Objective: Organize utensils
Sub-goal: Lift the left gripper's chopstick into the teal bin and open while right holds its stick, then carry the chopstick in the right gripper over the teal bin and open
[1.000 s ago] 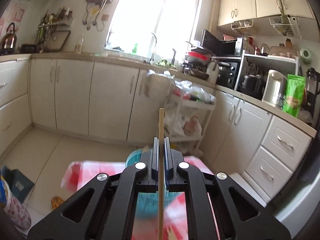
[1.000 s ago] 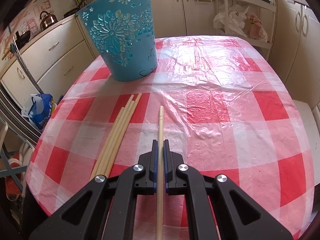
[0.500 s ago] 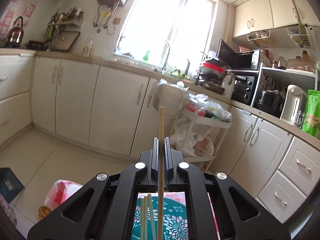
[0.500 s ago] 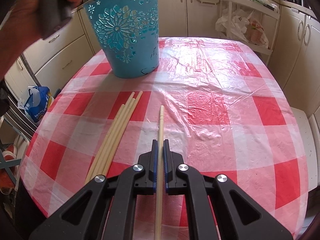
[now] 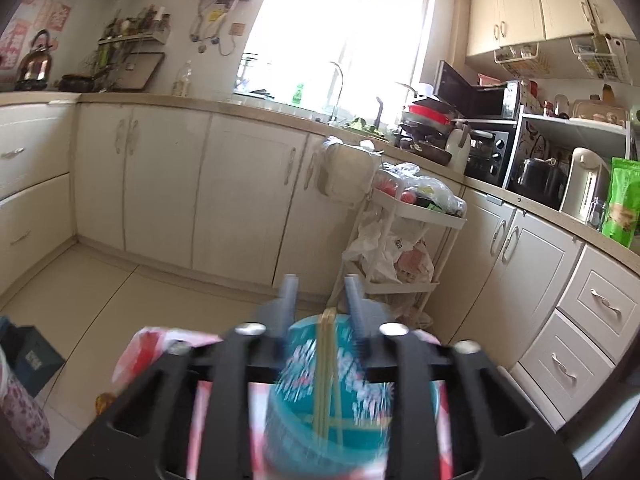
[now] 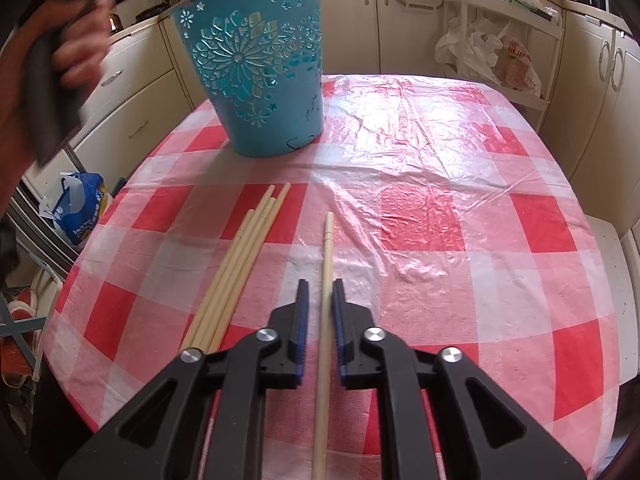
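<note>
A kitchen, seen from two hand-held grippers working over a table covered in a red and white checked tablecloth [image 6: 420, 208].

Left wrist view, blurred with motion: the left gripper [image 5: 320, 288] hangs over the open mouth of a turquoise cut-out flower-pattern bucket [image 5: 352, 432]. A second ago its jaws were pressed on one upright wooden chopstick. Now the jaws are opening, standing spread with nothing between the pads, and that chopstick has dropped. A few chopsticks in the bucket [image 5: 326, 376] stand together, leaning against its rim. Judged from this, one more utensil has just been delivered and the left gripper is free for another.

Right wrist view: the same bucket stands at the far left of the table, with the person's left hand [image 6: 76, 52] blurred beside it at the picture's edge. The right gripper [image 6: 320, 300] points steeply down at the cloth. A second ago it pinched a single chopstick [image 6: 327, 264]; now its jaws are opening, and the chopstick lies in the gap, with a sliver of space showing on each side. Whether it rests fully on the table cannot be told.

Just left of it, apart, lies a loose bundle of chopsticks [image 6: 240, 264], fanned slightly at the far end. These and the single one are not yet in the bucket.
</note>
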Demonstrator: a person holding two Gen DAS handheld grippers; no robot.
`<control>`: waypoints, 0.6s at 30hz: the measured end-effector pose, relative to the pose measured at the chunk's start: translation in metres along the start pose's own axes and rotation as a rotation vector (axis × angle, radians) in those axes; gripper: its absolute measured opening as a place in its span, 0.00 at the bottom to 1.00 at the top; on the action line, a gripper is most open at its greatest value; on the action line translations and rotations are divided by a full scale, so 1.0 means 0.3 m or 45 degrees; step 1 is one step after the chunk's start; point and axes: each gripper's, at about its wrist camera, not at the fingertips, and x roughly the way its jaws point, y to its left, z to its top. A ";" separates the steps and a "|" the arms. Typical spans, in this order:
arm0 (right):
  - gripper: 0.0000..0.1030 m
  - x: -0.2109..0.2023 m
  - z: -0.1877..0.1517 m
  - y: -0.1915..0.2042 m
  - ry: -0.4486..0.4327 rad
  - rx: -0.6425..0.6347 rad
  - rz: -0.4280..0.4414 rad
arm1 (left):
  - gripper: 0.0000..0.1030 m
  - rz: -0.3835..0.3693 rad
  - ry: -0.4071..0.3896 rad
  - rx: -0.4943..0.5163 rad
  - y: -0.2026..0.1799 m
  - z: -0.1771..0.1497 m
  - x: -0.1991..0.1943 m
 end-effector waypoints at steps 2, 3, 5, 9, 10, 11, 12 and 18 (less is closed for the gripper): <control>0.21 0.001 -0.001 0.008 -0.003 -0.015 -0.001 | 0.47 0.009 -0.003 -0.013 0.022 -0.056 -0.084; 0.23 0.001 -0.001 0.012 -0.005 -0.020 -0.003 | 0.47 0.009 0.014 -0.010 0.030 -0.097 -0.123; 0.25 0.000 -0.002 0.012 -0.010 -0.015 -0.012 | 0.51 0.012 0.068 0.007 0.043 -0.188 -0.178; 0.25 0.001 -0.002 -0.001 -0.026 0.012 -0.017 | 0.56 0.022 0.241 -0.012 0.076 -0.388 -0.228; 0.25 0.002 -0.002 0.005 -0.028 0.000 -0.032 | 0.57 0.035 0.265 -0.026 0.085 -0.420 -0.230; 0.25 0.003 -0.002 0.013 -0.029 -0.018 -0.051 | 0.57 0.051 0.290 -0.053 0.103 -0.454 -0.231; 0.25 0.005 -0.001 0.020 -0.028 -0.034 -0.067 | 0.57 0.060 0.309 -0.087 0.119 -0.481 -0.233; 0.09 0.012 -0.001 0.049 -0.022 -0.110 -0.114 | 0.67 0.069 0.365 -0.237 0.201 -0.525 -0.221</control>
